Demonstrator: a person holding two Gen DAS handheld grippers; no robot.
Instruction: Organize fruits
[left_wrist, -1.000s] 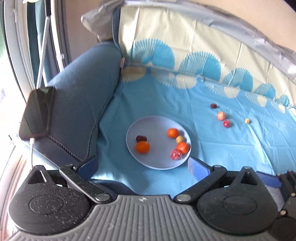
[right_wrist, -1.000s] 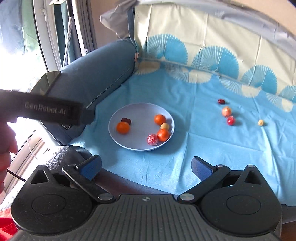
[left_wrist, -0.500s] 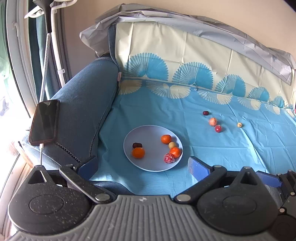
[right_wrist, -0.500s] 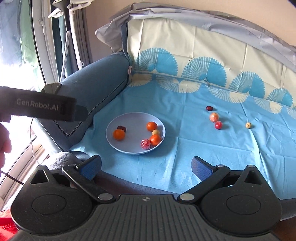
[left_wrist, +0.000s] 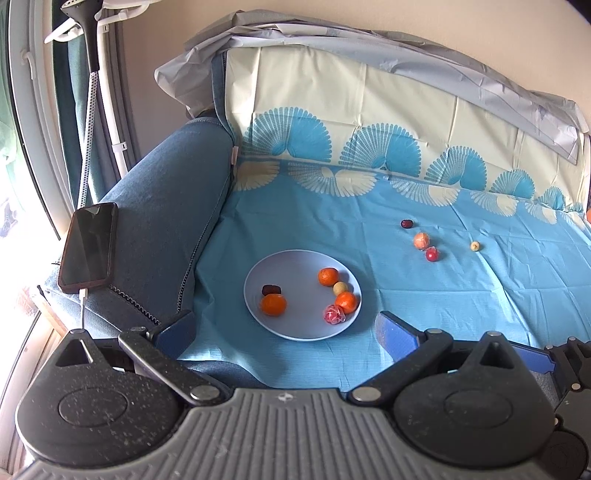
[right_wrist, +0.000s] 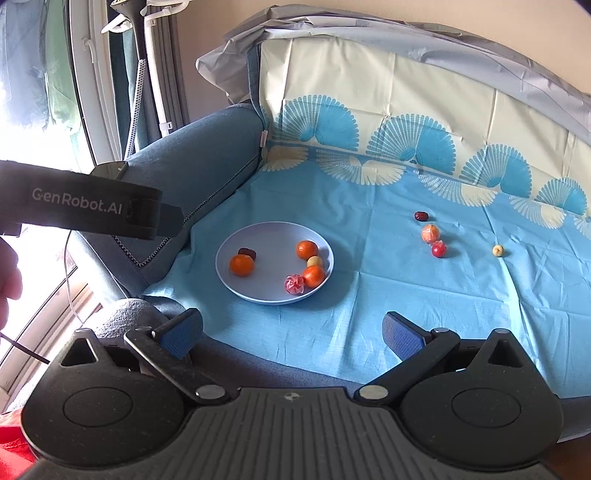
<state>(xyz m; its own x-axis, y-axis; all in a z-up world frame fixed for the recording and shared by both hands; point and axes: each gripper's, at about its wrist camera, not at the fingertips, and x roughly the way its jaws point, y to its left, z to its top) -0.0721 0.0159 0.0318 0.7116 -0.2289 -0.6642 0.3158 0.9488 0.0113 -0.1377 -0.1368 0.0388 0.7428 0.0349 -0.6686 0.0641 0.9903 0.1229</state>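
A pale blue plate (left_wrist: 295, 325) (right_wrist: 266, 291) lies on the blue cloth and holds several fruits: three oranges, a dark date, a small yellow fruit and a pink netted fruit (left_wrist: 333, 314). Further right on the cloth lie a dark date (left_wrist: 406, 223) (right_wrist: 420, 216), a peach-coloured fruit (left_wrist: 422, 240) (right_wrist: 430, 233), a red fruit (left_wrist: 431, 254) (right_wrist: 439, 249) and a small yellow fruit (left_wrist: 475, 246) (right_wrist: 498, 250). My left gripper (left_wrist: 284, 328) is open and empty, just short of the plate. My right gripper (right_wrist: 291, 330) is open and empty, short of the cloth's front edge.
A blue sofa armrest (left_wrist: 166, 206) stands left of the plate with a black phone (left_wrist: 88, 245) on a charging cable. The cream and blue backrest cover (left_wrist: 369, 122) rises behind. The left gripper's strap (right_wrist: 81, 201) crosses the right wrist view at left.
Both grippers have drawn back and risen from the sofa seat, so the plate and loose fruits look smaller and more backrest shows. Both stay open.
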